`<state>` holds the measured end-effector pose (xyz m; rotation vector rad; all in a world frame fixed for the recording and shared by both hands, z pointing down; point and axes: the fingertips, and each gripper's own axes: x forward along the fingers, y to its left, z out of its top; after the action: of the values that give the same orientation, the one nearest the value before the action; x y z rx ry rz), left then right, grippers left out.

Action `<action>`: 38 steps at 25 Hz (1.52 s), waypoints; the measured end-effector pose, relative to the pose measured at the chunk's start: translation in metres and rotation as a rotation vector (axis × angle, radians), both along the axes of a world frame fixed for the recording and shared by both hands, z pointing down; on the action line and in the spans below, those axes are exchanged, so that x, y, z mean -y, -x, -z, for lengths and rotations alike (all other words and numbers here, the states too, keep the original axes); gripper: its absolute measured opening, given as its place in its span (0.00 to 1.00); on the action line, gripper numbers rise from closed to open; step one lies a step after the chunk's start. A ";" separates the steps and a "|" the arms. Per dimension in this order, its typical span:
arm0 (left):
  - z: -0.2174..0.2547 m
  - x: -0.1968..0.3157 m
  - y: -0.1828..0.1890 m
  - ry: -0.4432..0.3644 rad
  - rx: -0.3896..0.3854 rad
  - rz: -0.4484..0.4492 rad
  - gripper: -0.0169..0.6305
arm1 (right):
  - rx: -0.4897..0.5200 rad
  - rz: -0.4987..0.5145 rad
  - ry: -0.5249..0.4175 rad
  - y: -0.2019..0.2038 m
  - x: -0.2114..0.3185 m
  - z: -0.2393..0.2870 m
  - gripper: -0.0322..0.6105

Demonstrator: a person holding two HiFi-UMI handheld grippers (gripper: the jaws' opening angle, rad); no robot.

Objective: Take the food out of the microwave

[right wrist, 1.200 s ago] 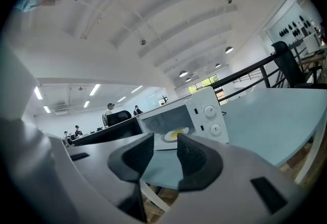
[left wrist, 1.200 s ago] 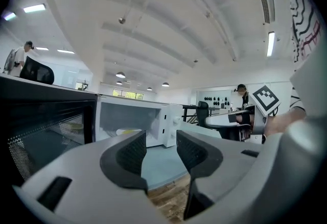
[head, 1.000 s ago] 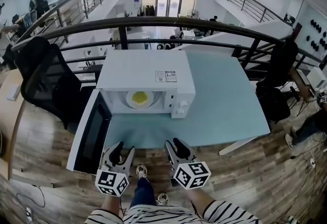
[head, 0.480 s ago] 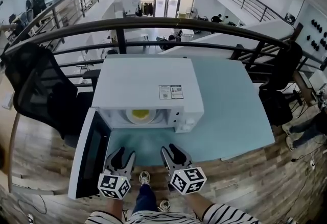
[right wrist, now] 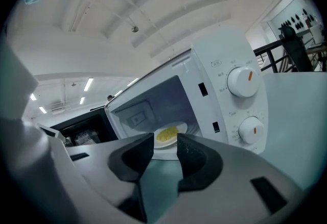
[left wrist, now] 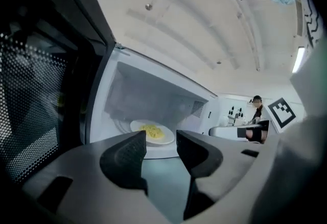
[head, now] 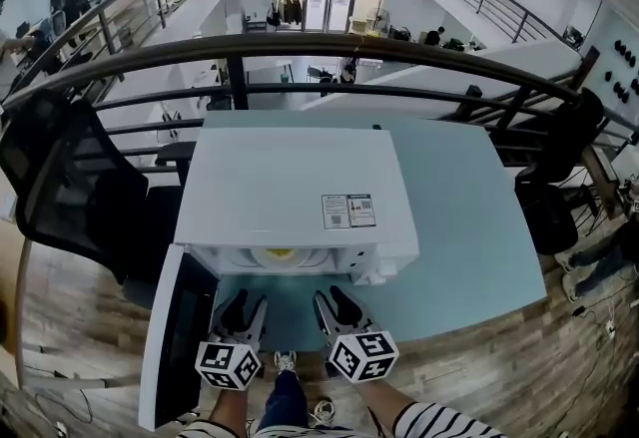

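A white microwave [head: 290,197] stands on the light blue table, its door [head: 180,346] swung open to the left. Inside, a white plate of yellow food [head: 283,253] rests on the turntable; in the head view only its front edge shows under the microwave's top. The plate [left wrist: 152,132] shows fully in the left gripper view and again, plate [right wrist: 168,135], in the right gripper view. My left gripper [head: 243,311] and right gripper [head: 332,306] hover side by side just in front of the opening, both open and holding nothing. Neither touches the plate.
Two control knobs [right wrist: 241,81] sit on the microwave's right panel. The table [head: 469,217] extends to the right of the microwave. A black railing [head: 300,47] runs behind it, and a black office chair [head: 70,177] stands at the left, close to the open door.
Both grippers have moved forward toward the microwave opening. The head camera has come over the microwave, so its top now hides most of the plate.
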<state>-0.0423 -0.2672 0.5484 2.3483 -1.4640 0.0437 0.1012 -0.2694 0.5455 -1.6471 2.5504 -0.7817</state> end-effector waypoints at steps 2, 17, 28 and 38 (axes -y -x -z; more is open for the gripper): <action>-0.001 0.013 0.004 -0.002 -0.009 0.019 0.28 | 0.001 -0.007 0.010 0.002 0.010 -0.007 0.28; -0.027 0.083 0.012 0.031 -0.026 0.035 0.28 | 0.011 -0.105 0.061 0.013 0.073 -0.043 0.28; -0.047 0.108 0.011 0.106 0.007 0.001 0.28 | -0.006 -0.117 0.068 0.022 0.095 -0.058 0.28; -0.053 0.109 0.000 0.141 -0.004 -0.052 0.28 | 0.007 -0.087 0.079 0.031 0.103 -0.062 0.28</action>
<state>-0.0422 -0.3760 0.6010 2.2702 -1.3519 0.1504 0.0698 -0.3724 0.6074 -1.7611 2.4542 -0.8900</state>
